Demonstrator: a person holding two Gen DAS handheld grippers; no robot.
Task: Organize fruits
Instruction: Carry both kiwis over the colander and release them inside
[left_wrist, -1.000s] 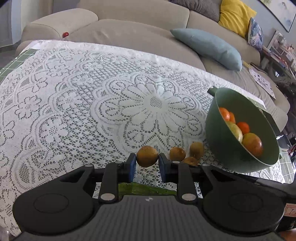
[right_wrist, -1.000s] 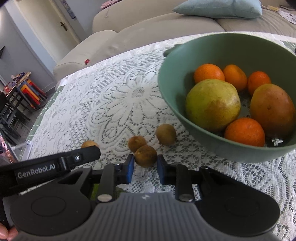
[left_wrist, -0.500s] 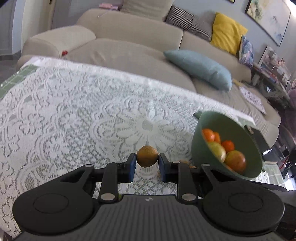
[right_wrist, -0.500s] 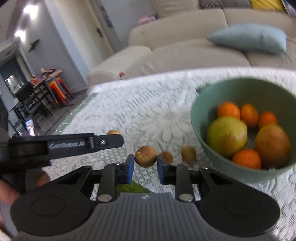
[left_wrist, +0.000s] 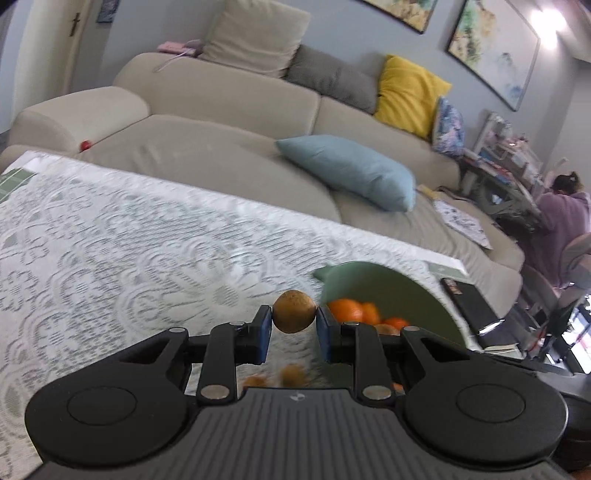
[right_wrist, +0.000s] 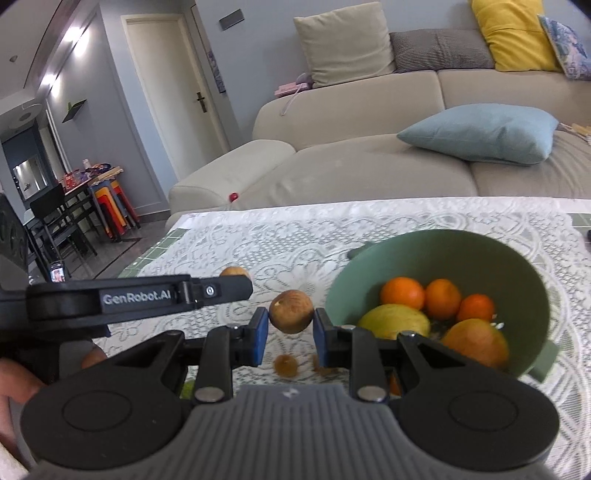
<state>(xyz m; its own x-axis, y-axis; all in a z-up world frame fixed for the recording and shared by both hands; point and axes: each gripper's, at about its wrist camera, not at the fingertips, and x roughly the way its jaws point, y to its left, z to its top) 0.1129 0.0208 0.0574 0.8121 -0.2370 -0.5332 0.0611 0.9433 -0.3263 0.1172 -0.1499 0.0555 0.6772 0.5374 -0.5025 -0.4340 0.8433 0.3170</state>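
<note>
Brown fruit (left_wrist: 294, 311) sitting clamped in left hand-held gripper (left_wrist: 293, 332), frame center; second brown fruit (right_wrist: 291, 311) clamped in right hand-held gripper (right_wrist: 290, 334), hanging left of green bowl (right_wrist: 532, 269).

Two small brown fruits (right_wrist: 291, 312) (left_wrist: 294, 311) are hanging clamped above the lace. Two more (right_wrist: 285, 366) are lying beside the green bowl (right_wrist: 524, 266) holding oranges (right_wrist: 402, 292).

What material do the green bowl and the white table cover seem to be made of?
The green bowl looks like matte plastic or glazed ceramic: smooth, even colour, with a moulded tab at the rim; I cannot tell which. The table cover looks like white lace: openwork floral patterns with green showing through.
</note>
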